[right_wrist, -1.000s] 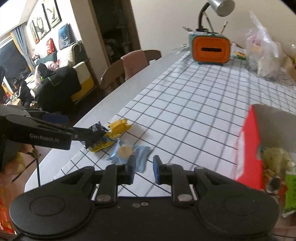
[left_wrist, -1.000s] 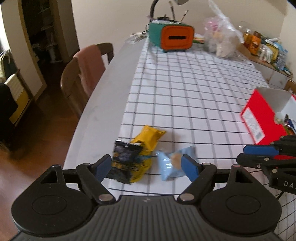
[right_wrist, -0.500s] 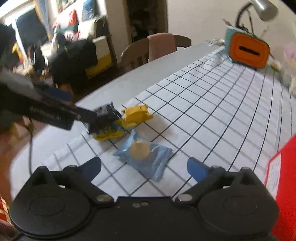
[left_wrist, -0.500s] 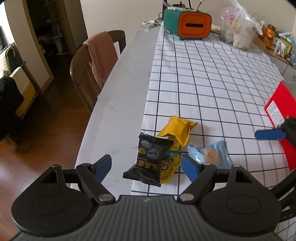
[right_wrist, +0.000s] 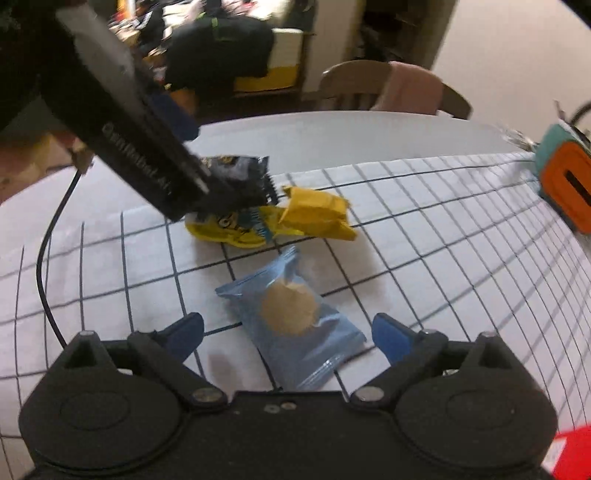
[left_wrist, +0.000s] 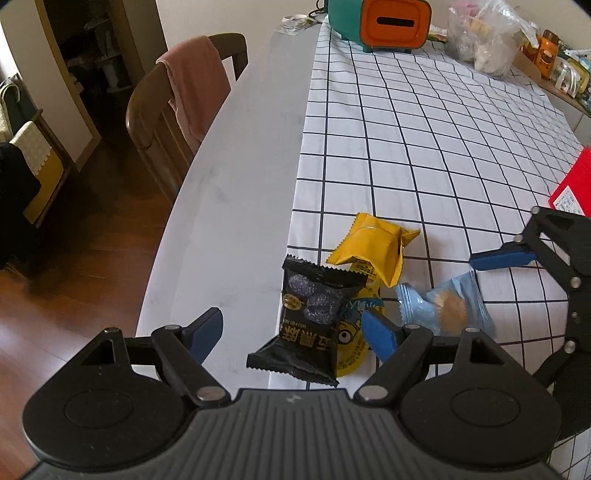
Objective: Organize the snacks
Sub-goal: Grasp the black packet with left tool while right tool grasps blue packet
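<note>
A black snack packet (left_wrist: 310,317) lies between the open fingers of my left gripper (left_wrist: 293,334), overlapping a yellow cartoon packet (left_wrist: 351,328). A plain yellow packet (left_wrist: 373,247) lies just beyond. A light blue cookie packet (left_wrist: 447,306) lies to the right. In the right wrist view that blue packet (right_wrist: 291,317) sits between the open fingers of my right gripper (right_wrist: 288,334), low over the checked cloth. The left gripper's body (right_wrist: 136,140) hangs over the black packet (right_wrist: 240,177) there. A red box (left_wrist: 572,188) stands at the right edge.
A teal and orange box (left_wrist: 384,18) and a clear plastic bag (left_wrist: 484,37) stand at the table's far end. A wooden chair with a pink cloth (left_wrist: 192,88) stands beside the table's left edge. The packets lie near the table's left front edge (left_wrist: 177,258).
My right gripper opened and swung left and down over the blue packet. My left gripper shifted left so the black packet lies between its fingers.
</note>
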`<move>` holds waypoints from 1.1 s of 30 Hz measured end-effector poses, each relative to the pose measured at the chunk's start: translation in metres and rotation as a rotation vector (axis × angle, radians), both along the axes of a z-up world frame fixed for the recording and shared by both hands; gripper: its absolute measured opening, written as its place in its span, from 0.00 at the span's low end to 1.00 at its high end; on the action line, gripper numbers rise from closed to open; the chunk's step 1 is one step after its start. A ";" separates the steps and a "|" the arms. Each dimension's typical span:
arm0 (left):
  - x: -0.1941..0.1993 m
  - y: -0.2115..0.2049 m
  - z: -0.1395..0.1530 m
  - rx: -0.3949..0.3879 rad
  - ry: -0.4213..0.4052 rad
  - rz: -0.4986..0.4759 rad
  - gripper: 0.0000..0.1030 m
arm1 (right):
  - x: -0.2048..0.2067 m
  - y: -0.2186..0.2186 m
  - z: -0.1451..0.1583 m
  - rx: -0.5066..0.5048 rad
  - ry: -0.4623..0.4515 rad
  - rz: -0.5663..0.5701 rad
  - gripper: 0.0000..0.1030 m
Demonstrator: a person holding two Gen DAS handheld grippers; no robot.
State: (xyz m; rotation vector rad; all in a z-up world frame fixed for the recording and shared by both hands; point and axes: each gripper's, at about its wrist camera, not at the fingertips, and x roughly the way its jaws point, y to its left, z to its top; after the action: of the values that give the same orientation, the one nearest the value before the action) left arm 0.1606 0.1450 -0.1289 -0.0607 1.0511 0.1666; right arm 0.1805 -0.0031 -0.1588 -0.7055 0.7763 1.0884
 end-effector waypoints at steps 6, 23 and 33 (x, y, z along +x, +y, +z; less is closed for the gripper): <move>0.007 0.001 -0.005 -0.016 0.005 -0.001 0.80 | 0.017 0.011 -0.003 0.012 0.073 0.004 0.91; 0.016 0.004 -0.017 -0.068 0.025 0.008 0.56 | 0.010 0.013 0.001 0.059 0.082 0.048 0.57; 0.011 0.002 -0.014 -0.076 0.007 0.020 0.35 | 0.005 0.001 0.005 0.111 0.088 -0.108 0.49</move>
State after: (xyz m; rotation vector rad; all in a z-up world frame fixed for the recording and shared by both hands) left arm 0.1714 0.1470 -0.1428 -0.1391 1.0641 0.1447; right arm 0.1854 -0.0026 -0.1542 -0.5187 0.8138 1.0608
